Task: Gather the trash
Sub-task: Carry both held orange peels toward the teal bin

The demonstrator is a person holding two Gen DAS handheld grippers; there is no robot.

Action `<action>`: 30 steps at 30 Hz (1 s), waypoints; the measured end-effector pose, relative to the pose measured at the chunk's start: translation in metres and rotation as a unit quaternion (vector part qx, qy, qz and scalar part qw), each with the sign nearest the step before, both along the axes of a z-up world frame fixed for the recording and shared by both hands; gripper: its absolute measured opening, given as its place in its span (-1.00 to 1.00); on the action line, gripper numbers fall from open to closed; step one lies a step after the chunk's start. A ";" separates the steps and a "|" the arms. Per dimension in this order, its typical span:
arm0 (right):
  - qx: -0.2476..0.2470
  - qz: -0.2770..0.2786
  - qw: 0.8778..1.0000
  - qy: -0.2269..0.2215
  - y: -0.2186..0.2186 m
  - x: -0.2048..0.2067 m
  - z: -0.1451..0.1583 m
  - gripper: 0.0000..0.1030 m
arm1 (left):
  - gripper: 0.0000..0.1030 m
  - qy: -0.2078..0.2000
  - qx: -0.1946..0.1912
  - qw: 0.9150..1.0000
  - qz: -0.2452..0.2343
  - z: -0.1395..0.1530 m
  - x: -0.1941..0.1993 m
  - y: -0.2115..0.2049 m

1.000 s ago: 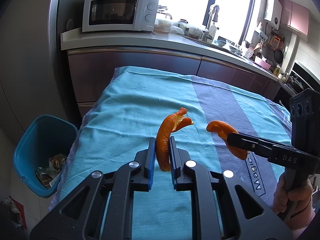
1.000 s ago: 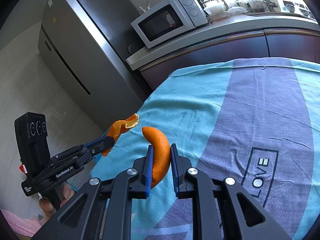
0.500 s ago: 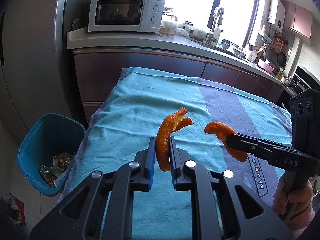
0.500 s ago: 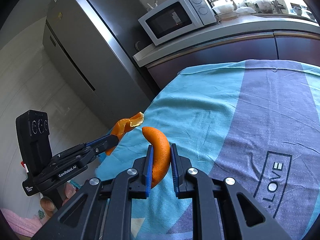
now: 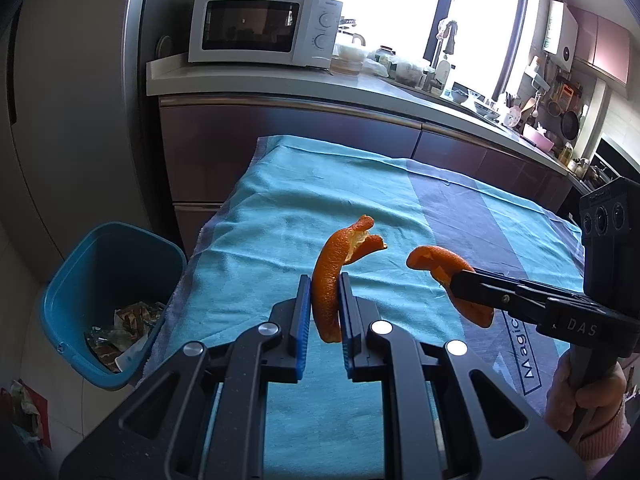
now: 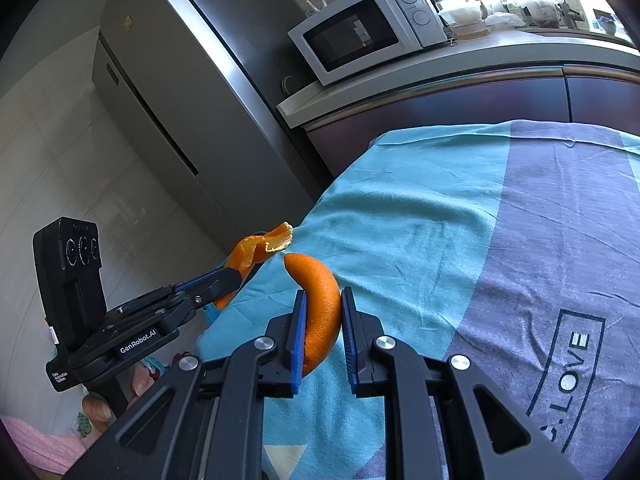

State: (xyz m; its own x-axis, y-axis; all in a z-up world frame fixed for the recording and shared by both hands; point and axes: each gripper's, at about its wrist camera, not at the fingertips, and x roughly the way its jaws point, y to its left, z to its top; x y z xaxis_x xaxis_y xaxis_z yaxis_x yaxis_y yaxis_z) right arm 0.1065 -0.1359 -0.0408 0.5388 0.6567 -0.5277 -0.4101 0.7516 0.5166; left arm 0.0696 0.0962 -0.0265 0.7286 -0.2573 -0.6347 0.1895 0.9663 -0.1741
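Orange peel (image 5: 328,280) clamped upright in left hand-held gripper (image 5: 325,312); second peel (image 6: 318,300) pinched in right hand-held gripper (image 6: 322,332). Both held clear above towel-covered tabletop (image 5: 280,216), likely for carrying. Blue bin (image 5: 100,280) on floor off tabletop's left edge, already holding scraps, probably drop target.

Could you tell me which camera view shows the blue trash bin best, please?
The left wrist view: the bin stands on the floor beside the table's left edge, open, with scraps visible inside. The right wrist view shows none of it that can be told.
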 end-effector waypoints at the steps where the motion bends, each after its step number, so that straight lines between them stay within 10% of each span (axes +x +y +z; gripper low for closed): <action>1: 0.000 0.001 1.000 0.000 0.001 0.000 0.000 -0.70 | -0.73 0.000 0.000 1.000 0.001 0.000 0.000 0.001; 30: -0.001 0.024 1.000 0.001 0.025 0.003 0.004 -0.70 | -0.73 -0.002 -0.005 1.000 0.026 0.003 -0.007 0.024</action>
